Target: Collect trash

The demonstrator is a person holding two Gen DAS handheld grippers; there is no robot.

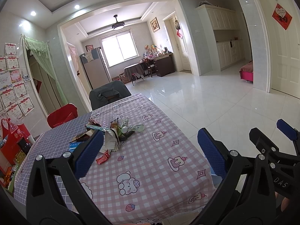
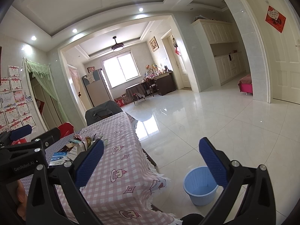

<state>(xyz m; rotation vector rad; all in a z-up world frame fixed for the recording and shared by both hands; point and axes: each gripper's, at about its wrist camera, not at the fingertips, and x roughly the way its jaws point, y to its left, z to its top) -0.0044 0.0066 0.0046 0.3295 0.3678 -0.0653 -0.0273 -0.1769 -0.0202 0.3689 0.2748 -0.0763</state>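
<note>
Judging from the blue bin (image 2: 200, 185), nothing is collected yet — it stands on the floor just below and between the right gripper's (image 2: 150, 161) fingers, and what shows of its inside looks bare. Both claws are spread wide and hold nothing, touching nothing. The left gripper (image 1: 150, 151) hangs over the near end of the checked tablecloth (image 1: 150, 178). Just ahead of its left finger lies a red wrapper (image 1: 103, 158), alone on the cloth. Farther ahead sits the trash pile (image 1: 112, 131) — crumpled paper, wrappers and a blue-and-white box, part hidden behind that finger. So all the picking and dropping appears left to do.
</note>
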